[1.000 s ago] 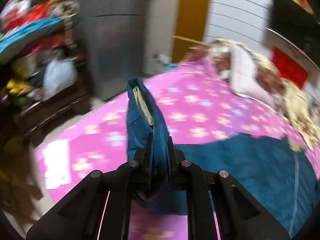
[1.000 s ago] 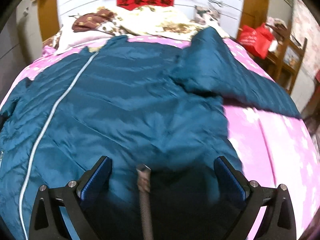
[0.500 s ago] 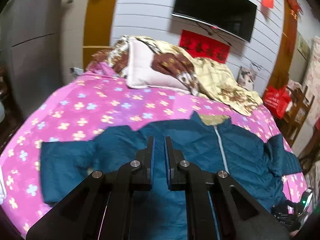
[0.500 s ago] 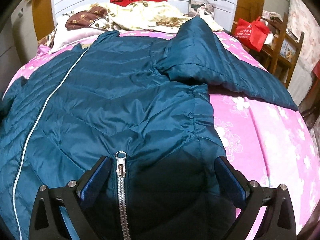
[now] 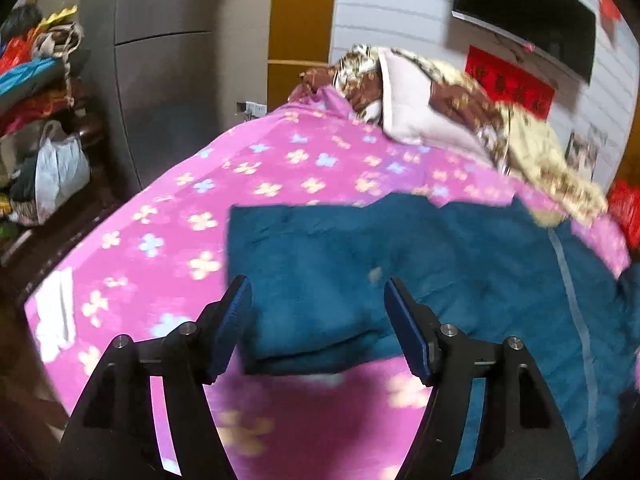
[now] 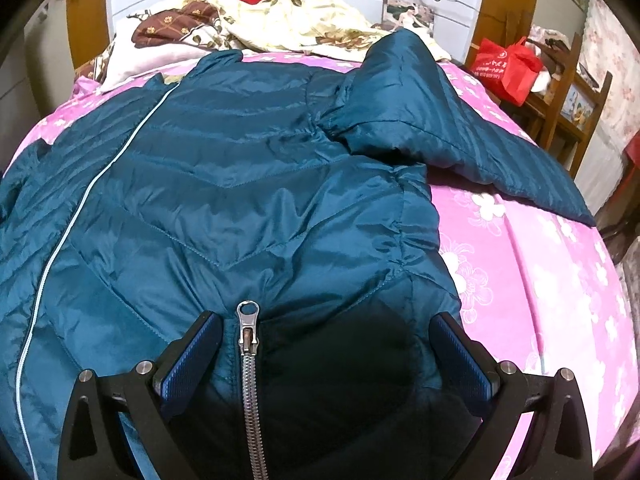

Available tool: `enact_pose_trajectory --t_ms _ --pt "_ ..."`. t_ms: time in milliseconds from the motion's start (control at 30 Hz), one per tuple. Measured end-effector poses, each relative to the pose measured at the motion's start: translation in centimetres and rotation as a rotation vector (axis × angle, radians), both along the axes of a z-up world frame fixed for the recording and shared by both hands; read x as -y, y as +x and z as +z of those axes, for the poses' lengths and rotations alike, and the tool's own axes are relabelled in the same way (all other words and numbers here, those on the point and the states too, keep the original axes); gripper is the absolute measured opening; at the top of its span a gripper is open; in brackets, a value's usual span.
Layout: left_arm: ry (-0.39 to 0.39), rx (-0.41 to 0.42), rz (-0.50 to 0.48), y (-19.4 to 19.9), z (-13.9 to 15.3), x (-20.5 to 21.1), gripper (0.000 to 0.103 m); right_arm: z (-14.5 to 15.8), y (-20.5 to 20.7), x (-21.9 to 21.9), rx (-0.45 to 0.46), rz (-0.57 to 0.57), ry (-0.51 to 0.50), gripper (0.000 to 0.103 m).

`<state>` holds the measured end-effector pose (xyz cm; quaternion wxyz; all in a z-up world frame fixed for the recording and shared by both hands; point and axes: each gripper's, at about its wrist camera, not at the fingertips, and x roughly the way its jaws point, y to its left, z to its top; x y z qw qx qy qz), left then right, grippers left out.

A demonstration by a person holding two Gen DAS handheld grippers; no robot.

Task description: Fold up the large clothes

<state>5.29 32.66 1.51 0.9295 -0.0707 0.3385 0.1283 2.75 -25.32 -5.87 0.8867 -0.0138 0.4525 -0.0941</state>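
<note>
A teal quilted jacket lies spread front up on a pink flowered bedspread. Its left sleeve lies flat on the bed in the left wrist view, cuff end near me. My left gripper hovers just above that cuff; its jaws are opening and the pads press on nothing. In the right wrist view my right gripper stands open over the jacket's hem, with the silver zipper pull between its fingers, untouched. The right sleeve lies out to the right across the bedspread.
Pillows and a crumpled yellow quilt lie at the head of the bed. A grey wardrobe and a cluttered shelf stand left of the bed. A red bag sits on a wooden chair at the right.
My left gripper held the sleeve cuff raised a second ago; the sleeve now lies flat on the bed and the jaws have come apart. The right gripper has barely moved.
</note>
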Motion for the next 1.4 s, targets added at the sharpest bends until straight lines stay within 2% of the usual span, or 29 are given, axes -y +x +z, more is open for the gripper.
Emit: enact_pose_trajectory --t_ms 67,133,200,300,400,433,500,567,700,800,867,900,933,1000,1100,1167,1233,1267,1300,1333,1367,1400 --pt "0.051 -0.027 -0.016 0.0 -1.2 -0.4 0.069 -0.1 0.0 0.0 0.001 0.001 -0.003 0.103" --pt "0.054 -0.082 -0.080 0.4 -3.0 -0.4 0.069 -0.1 -0.1 0.0 0.004 0.001 -0.004 0.103" --pt "0.095 -0.116 -0.085 1.0 -4.3 -0.1 0.069 -0.2 -0.1 0.0 0.007 0.001 -0.005 0.103" --pt "0.210 -0.165 -0.101 2.5 -6.1 0.7 0.069 -0.2 -0.2 0.0 0.009 0.002 -0.004 0.103" --pt "0.310 -0.170 -0.142 3.3 -6.4 2.1 0.069 -0.2 -0.1 0.0 0.008 0.002 -0.004 0.103" --pt "0.365 -0.179 -0.146 3.8 -6.6 2.7 0.069 -0.3 -0.1 -0.1 0.008 0.002 -0.006 0.103" --pt "0.442 -0.210 -0.126 4.8 -6.8 2.9 0.069 -0.2 0.1 -0.2 0.007 0.003 -0.013 0.103" --pt "0.450 -0.209 -0.122 5.2 -6.5 2.6 0.069 -0.2 0.3 -0.5 0.006 0.005 -0.021 0.103" --pt "0.383 -0.146 -0.166 4.6 -5.3 2.7 0.069 -0.2 0.5 -0.5 0.004 0.007 -0.027 0.103" --pt "0.399 -0.126 -0.201 4.6 -4.8 3.4 0.070 -0.2 0.6 -0.5 0.004 0.009 -0.028 0.103" --pt "0.339 -0.097 -0.238 4.4 -4.1 3.6 0.070 -0.2 0.6 -0.5 0.004 0.009 -0.029 0.103" --pt "0.324 -0.088 -0.248 4.4 -3.9 3.8 0.073 -0.2 0.6 -0.5 0.004 0.010 -0.028 0.103" --pt "0.318 -0.080 -0.259 4.5 -3.8 4.0 0.082 -0.2 0.6 -0.5 0.004 0.009 -0.027 0.103" --pt "0.351 -0.092 -0.261 5.1 -4.1 4.4 0.083 -0.2 0.6 -0.6 0.005 0.009 -0.029 0.103" --pt "0.413 -0.193 -0.286 6.9 -5.9 4.9 0.083 -0.2 0.5 -0.5 0.006 0.010 -0.027 0.103" --pt "0.476 -0.219 -0.251 7.7 -6.4 4.9 0.083 -0.2 0.5 -0.4 0.006 0.010 -0.024 0.103" --pt "0.465 -0.217 -0.209 8.7 -6.3 4.2 0.082 -0.3 0.5 -0.4 0.007 0.010 -0.026 0.103" --pt "0.452 -0.217 -0.190 8.9 -6.4 3.9 0.080 -0.3 0.6 -0.4 0.007 0.010 -0.027 0.103" --pt "0.424 -0.219 -0.156 9.4 -6.5 3.3 0.062 -0.3 0.5 -0.4 0.007 0.010 -0.028 0.103" --pt "0.403 -0.233 -0.132 9.8 -6.7 2.8 0.048 -0.3 0.6 -0.4 0.008 0.011 -0.028 0.103" --pt "0.393 -0.241 -0.115 9.7 -7.0 2.5 0.021 -0.3 0.6 -0.4 0.008 0.010 -0.027 0.103" --pt "0.372 -0.235 -0.088 9.7 -7.0 2.0 0.013 -0.3 0.5 -0.4 0.007 0.010 -0.027 0.103"
